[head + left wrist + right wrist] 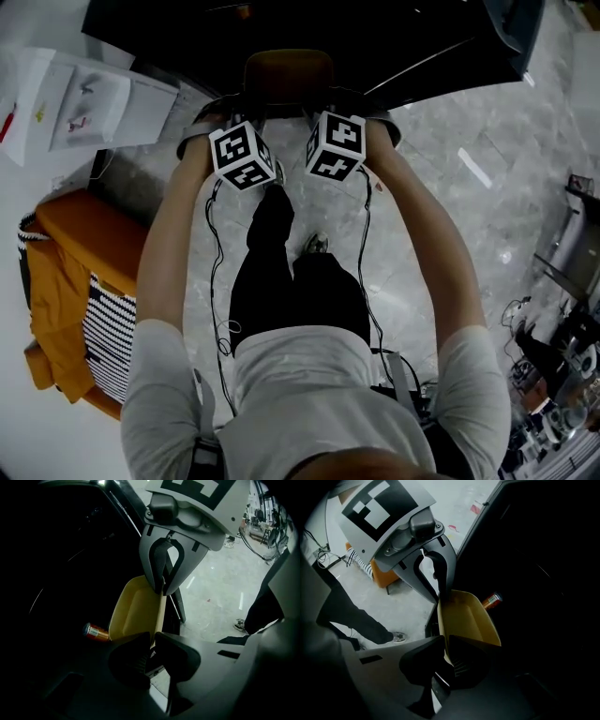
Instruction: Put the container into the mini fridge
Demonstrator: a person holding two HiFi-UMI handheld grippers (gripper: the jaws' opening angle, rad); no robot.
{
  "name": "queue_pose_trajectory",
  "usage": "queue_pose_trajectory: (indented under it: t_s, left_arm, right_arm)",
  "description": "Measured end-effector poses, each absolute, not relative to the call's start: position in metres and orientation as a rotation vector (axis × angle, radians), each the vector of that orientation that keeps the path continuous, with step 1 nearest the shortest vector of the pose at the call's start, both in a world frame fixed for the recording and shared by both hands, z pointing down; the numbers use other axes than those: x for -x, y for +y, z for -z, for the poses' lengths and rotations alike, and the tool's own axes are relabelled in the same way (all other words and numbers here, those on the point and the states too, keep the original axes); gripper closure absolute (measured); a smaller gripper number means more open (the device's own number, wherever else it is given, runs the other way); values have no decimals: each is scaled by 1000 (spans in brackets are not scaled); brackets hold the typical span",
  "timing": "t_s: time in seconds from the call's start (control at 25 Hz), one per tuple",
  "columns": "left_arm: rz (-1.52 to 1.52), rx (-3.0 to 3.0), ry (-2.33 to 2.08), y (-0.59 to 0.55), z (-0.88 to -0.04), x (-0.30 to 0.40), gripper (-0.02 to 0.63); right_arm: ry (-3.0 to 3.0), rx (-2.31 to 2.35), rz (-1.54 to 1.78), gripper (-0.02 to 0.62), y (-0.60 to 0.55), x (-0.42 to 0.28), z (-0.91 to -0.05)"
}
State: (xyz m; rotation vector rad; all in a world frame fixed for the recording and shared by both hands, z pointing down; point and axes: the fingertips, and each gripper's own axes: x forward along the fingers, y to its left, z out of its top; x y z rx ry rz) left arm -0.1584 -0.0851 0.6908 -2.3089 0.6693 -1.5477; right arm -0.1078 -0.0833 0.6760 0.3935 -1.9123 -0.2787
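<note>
Head view hides the orange drink can [96, 632] at the yellow plastic container's [133, 611] nine o'clock. My left gripper [152, 645] and right gripper [445, 646] clamp its rims.

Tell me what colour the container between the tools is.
Pale yellow, plain with no pattern: the container shows best in the right gripper view.

A can [96, 632] lies left of centre in the dark mini fridge [65, 555], just beyond the container [136, 611]; room above seems clear.
</note>
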Motion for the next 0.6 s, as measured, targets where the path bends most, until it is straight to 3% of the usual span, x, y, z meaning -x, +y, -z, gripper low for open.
queue_pose_trajectory:
  t_s: [0.6]
  left_arm:
    - [1613, 2314, 713, -137, -715, 160, 556]
  right_arm:
    - [-1903, -513, 222, 540, -133, 106, -696]
